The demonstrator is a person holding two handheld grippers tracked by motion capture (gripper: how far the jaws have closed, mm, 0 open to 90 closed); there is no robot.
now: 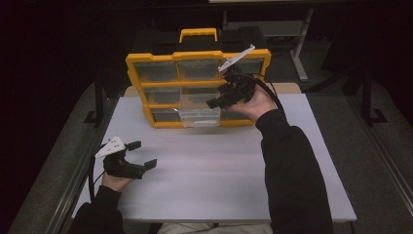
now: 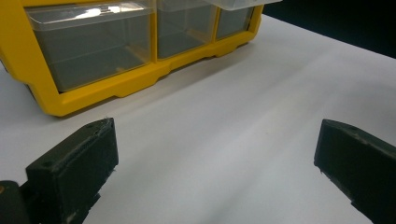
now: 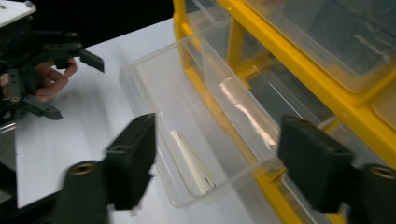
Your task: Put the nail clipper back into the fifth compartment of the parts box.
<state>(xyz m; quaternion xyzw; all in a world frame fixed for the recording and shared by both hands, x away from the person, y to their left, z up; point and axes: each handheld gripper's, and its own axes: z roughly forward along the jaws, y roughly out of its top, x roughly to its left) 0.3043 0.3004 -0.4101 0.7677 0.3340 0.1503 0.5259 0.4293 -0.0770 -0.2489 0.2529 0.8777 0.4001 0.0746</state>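
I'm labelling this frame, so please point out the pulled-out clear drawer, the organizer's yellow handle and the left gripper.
clear drawer (image 3: 187, 154): right gripper view, its floor.
yellow handle (image 1: 198, 33): high view, top bar.
left gripper (image 1: 141, 155): high view, midway between its open fingertips.

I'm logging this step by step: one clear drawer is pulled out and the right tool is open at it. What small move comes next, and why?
Probably ease the right tool down into the pulled-out drawer toward the pale flat item lying on its bottom; its jaws stand open, straddling the drawer's front, holding nothing.
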